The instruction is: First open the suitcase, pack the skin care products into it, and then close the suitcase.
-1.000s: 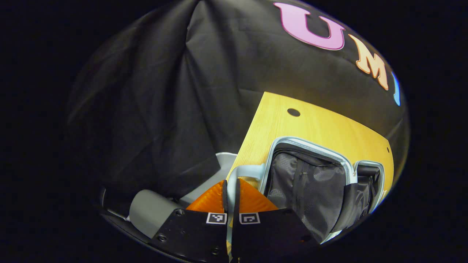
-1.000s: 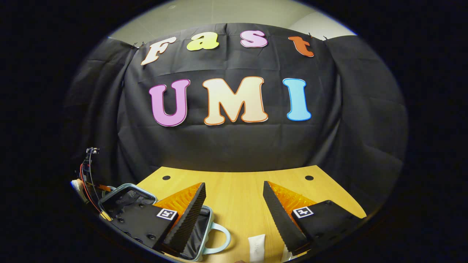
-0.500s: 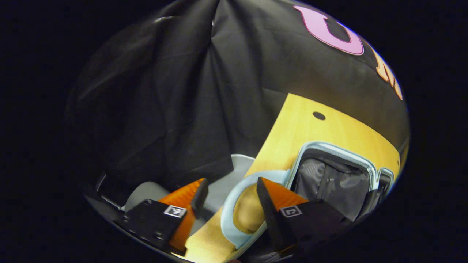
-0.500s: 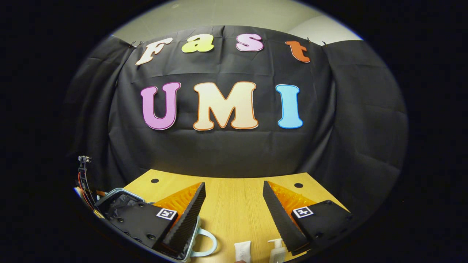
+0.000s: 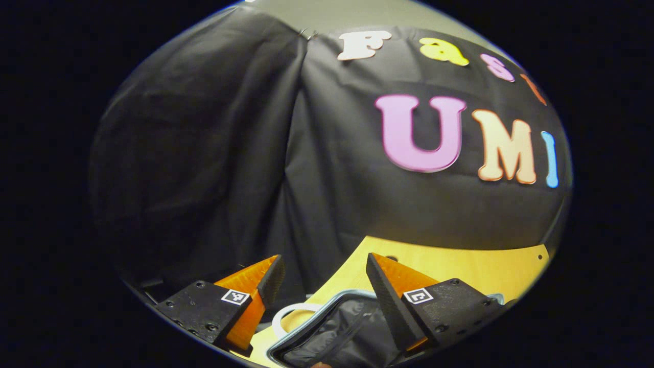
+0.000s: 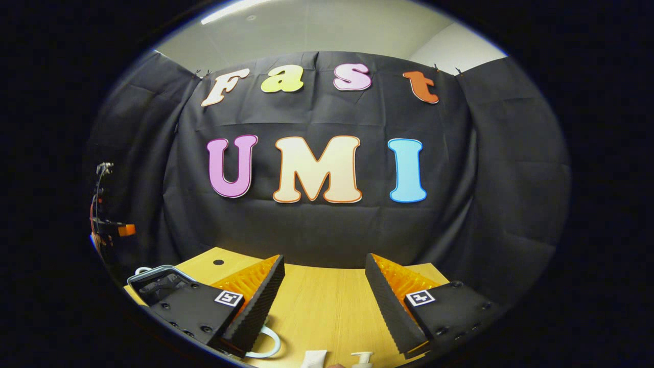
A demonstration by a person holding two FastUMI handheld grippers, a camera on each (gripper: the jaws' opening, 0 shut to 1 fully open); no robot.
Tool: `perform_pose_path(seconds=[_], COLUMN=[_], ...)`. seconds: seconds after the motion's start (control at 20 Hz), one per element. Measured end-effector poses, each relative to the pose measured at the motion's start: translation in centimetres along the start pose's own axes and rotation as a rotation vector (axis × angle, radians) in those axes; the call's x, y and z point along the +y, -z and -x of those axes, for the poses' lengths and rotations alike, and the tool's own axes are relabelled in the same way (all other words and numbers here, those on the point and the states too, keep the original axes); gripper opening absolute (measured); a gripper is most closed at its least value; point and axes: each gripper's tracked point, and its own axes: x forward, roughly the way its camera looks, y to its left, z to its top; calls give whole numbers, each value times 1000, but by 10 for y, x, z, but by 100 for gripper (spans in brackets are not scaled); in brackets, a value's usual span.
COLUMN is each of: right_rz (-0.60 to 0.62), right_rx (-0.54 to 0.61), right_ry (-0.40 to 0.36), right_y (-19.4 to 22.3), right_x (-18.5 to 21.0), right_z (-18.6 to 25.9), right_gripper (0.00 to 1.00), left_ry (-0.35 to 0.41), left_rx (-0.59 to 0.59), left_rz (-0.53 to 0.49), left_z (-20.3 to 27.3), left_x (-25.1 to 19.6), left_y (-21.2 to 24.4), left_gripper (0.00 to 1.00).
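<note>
The suitcase lies open on the wooden table, with a pale blue rim, dark mesh lining and a pale handle. My left gripper hangs open above the handle end, touching nothing. In the right gripper view the suitcase sits at the left, its handle just below my left finger. My right gripper is open over the table. A white tube and a white pump bottle stand at the bottom edge, between the fingers and nearer than them.
The black cloth wall rises right behind the table's far edge. A small cable hole marks the table's back left corner. At the far left, a wired device with an orange part hangs above the suitcase.
The left gripper was shut on the suitcase handle, then opened and let it go, and has since lifted and tilted up. The right gripper drew back slightly; tube and bottle slid lower in view.
</note>
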Motion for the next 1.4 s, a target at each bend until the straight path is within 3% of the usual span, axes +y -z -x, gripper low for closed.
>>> perform_pose_path(seconds=[0.2,0.55,0.75,1.1,1.4], right_rz=[-17,-72,-85,-91,-92], right_rx=[-68,-128,-125,-128,-71], right_ry=[-9,-11,-34,-141,-145], right_y=[-20,-27,-12,-3,22], right_x=[-38,-86,-93,-97,-134], right_z=[11,42,61,87,97], right_gripper=[100,99,99,99,99], left_ry=[61,231,305,419,565], left_rx=[-134,-202,-150,-39,143], left_rz=[-31,-3,47,67,26], left_z=[57,142,180,228,259], left_x=[-56,-177,-233,-312,-392], left_y=[-62,-92,-62,-4,69], left_gripper=[94,94,94,94,92])
